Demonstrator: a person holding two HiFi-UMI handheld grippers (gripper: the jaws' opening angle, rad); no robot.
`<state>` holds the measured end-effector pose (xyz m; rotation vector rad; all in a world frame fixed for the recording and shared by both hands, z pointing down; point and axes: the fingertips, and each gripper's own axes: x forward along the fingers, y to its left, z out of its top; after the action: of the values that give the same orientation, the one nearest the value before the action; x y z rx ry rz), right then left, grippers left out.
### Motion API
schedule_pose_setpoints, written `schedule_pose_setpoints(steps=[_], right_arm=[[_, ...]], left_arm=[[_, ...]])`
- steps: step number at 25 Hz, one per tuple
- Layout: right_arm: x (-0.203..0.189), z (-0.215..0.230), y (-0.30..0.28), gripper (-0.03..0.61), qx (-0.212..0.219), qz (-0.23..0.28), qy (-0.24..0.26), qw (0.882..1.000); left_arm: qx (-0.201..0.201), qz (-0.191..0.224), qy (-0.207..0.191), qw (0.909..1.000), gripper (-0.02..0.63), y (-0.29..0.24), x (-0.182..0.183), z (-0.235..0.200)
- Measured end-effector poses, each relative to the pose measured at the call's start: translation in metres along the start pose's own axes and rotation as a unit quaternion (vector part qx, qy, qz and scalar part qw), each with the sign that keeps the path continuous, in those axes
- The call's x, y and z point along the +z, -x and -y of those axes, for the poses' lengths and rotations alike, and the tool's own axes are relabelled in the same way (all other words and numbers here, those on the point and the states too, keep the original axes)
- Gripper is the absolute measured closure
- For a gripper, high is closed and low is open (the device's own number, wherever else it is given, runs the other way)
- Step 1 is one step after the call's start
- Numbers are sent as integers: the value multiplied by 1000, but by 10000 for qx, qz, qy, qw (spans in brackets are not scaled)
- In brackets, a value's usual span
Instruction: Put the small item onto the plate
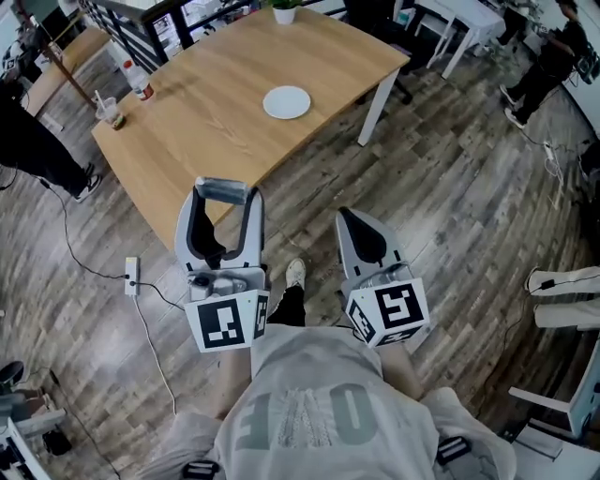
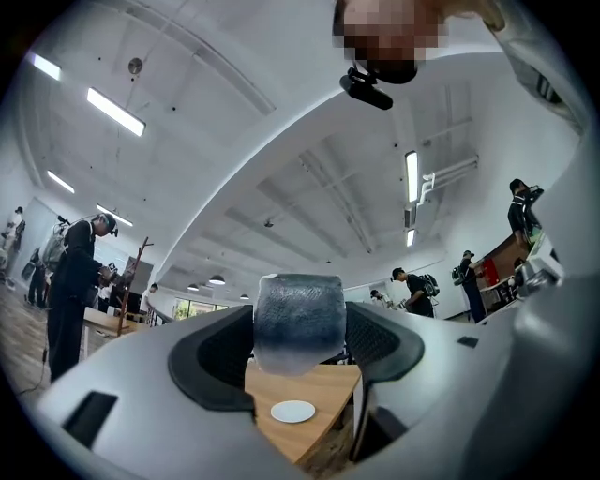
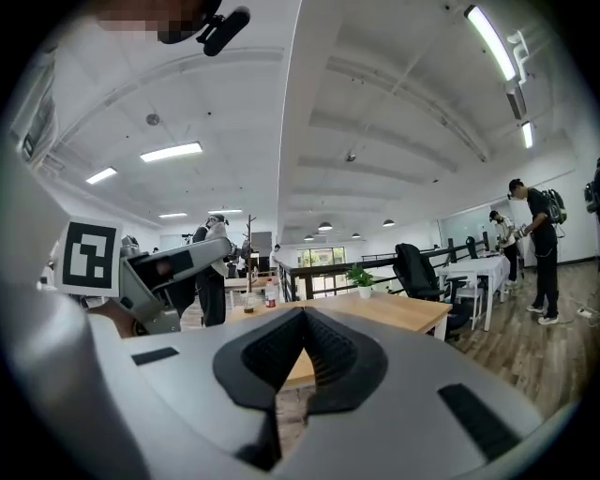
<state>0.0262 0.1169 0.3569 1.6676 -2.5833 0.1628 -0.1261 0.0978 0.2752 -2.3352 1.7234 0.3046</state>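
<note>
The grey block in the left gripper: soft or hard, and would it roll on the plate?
Probably soft and light: the grey block looks pitted like foam, and the left gripper holds it by its sides. Its rounded edges might let it roll on the flat plate.

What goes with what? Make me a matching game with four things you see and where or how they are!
1. small grey cylinder item
2. round white plate
3. right hand-held gripper
4. green potted plant

A. shut, empty
B. far edge of the light wooden table
C. clamped in the left hand-held gripper
D. bare, lying flat mid-table

Pairs: 1-C, 2-D, 3-A, 4-B
</note>
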Motion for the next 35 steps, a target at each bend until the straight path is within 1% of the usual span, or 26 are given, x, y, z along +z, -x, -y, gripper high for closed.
schedule_pose_setpoints(steps=[3,7,10,13,16,20,23,28,33,35], right_arm=[[9,12,-32,561,-11,-41,115,9999],[30,42,-73,561,-161,128,170,9996],[41,64,-102,561,-213,207,206,9993],[44,81,-128,561,-254,199,189,9993],[50,89,-151,561,-205,219,210,9993],[53,101,-169,561,-162,251,300,9991],[50,116,-187,561,-95,241,218,9994],[58,146,-231,561,146,205,230,9994],[76,181,-272,561,398,165,276,9987],[84,194,-286,561,498,176,302,9981]], left_arm=[[-24,43,76,10000,304,-35,-7,-13],[-52,237,108,9996,304,-86,-15,-25],[-145,312,117,9993,304,-122,-23,-27],[-245,295,110,9992,304,-152,-33,-28],[-286,281,60,9992,304,-179,-40,-32],[-287,181,34,9994,304,-201,-52,-35],[-289,70,-9,9996,304,-219,-65,-32],[-162,-21,-91,9998,304,-263,-78,-31],[60,65,-259,9996,304,-318,-77,-31],[208,93,-302,9993,304,-336,-76,-35]])
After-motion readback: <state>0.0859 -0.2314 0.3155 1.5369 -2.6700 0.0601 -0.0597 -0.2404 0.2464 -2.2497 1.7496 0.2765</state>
